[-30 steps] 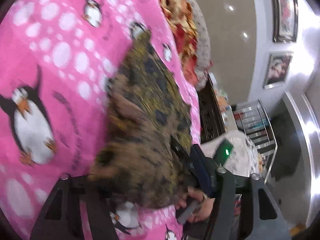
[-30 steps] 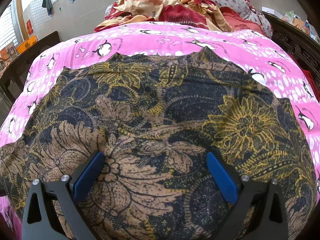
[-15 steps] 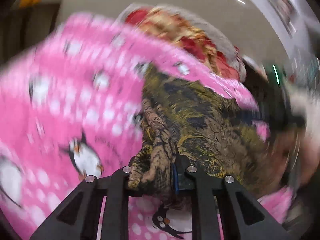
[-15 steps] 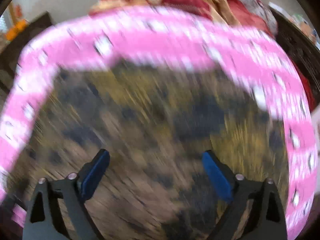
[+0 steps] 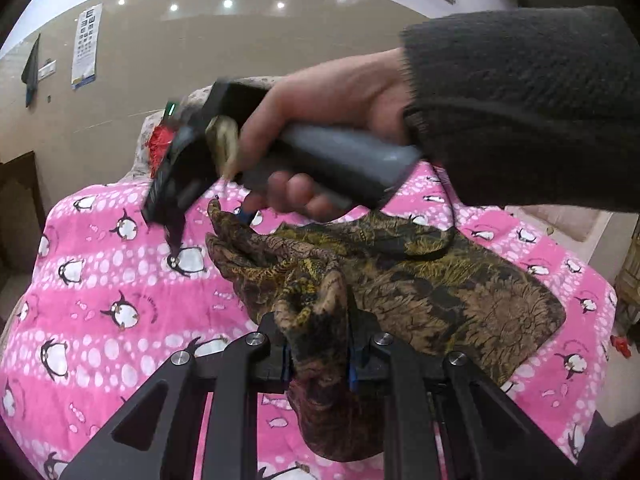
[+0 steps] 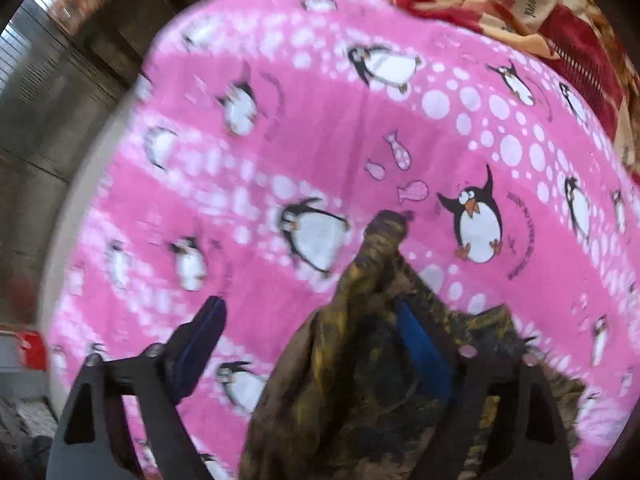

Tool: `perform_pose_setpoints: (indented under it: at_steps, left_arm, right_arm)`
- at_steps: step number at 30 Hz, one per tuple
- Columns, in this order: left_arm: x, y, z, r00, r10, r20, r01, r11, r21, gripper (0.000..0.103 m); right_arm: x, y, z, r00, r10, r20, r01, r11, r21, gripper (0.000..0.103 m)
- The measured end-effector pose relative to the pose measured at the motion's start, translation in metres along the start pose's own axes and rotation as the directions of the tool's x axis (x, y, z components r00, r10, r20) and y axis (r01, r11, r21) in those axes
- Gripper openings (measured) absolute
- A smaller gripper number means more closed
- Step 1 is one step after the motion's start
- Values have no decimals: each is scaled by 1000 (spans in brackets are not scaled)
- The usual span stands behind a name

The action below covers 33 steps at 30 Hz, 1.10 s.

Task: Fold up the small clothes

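Your left gripper was clamped on the cloth. Your right gripper fingers were closing, cloth between them; it could slip free, low in the frame.

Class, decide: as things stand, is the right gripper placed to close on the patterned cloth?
Probably yes. The cloth already drapes between the closing fingers of the right gripper, against one blue pad, with only the pink blanket beyond.

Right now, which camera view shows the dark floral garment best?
The left wrist view: the floral garment lies mostly spread on the pink blanket, one bunched edge clamped in the left gripper. The right wrist view shows only a blurred fold between the closing right gripper's fingers.
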State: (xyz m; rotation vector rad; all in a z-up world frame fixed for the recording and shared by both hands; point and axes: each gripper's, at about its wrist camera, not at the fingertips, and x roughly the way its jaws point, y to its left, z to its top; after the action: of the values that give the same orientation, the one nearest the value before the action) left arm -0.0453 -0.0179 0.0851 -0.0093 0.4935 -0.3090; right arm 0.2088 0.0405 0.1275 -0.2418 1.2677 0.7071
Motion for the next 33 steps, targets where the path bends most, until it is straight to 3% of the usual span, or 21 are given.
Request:
perform_pose_setpoints:
  at_steps: [1,3,4,6,7,11,16,19,22,26,28,33]
  left_arm:
    - [0,1,1,1000,-3,2,3,1000,-5,0]
    - [0,1,2,1000,-4,5,4,1000,-6,0]
    - [1,2,2,1000,-7,2,7,1000,-9,0]
    - [-1,1,1,1000,-13,-1,13,1000,-3,0]
    - [-7,-5,2,1000,-16,0,16,1000,4,0]
    - [-13,-21,14,998,-66,16,66,997,32,0]
    - [-1,-68,33,986,-163,22,159,979,127,0]
    - [11,-112,41,972,-236,3,230,952,203,0]
    - [22,-162,42,945,-324,-40,322,909,265,0]
    - [38,-228,34,907,-408,-110,420,844,334,0]
    - [48,-251,30,896,-423,-139,444,825,349,0]
    - [56,-267,25,884,-432,-181,468,822,324,0]
  right_arm:
    - [5,1,3,999,-28,-20,28,1000,3,72]
    - [12,-1,4,997,-57,-56,57,998,6,47]
    - [14,-3,3,996,-71,-59,72,997,5,41]
    - [12,-5,0,996,-69,-55,69,998,-2,14]
    - [10,-8,-3,997,-67,-48,67,998,1,11]
    - [-18,-33,-21,1000,-6,8,5,1000,27,9]
    - [-70,-95,-60,998,31,62,-36,996,85,9]
    - [-93,-147,-87,996,40,84,-52,987,151,8]
    - [-107,-193,-122,996,23,85,-39,980,196,8]
    - [-105,-239,-173,996,41,78,-59,970,236,6]
    - [-95,-257,-193,995,60,84,-80,960,267,6]
    - [-79,-282,-224,983,105,149,-148,937,316,6]
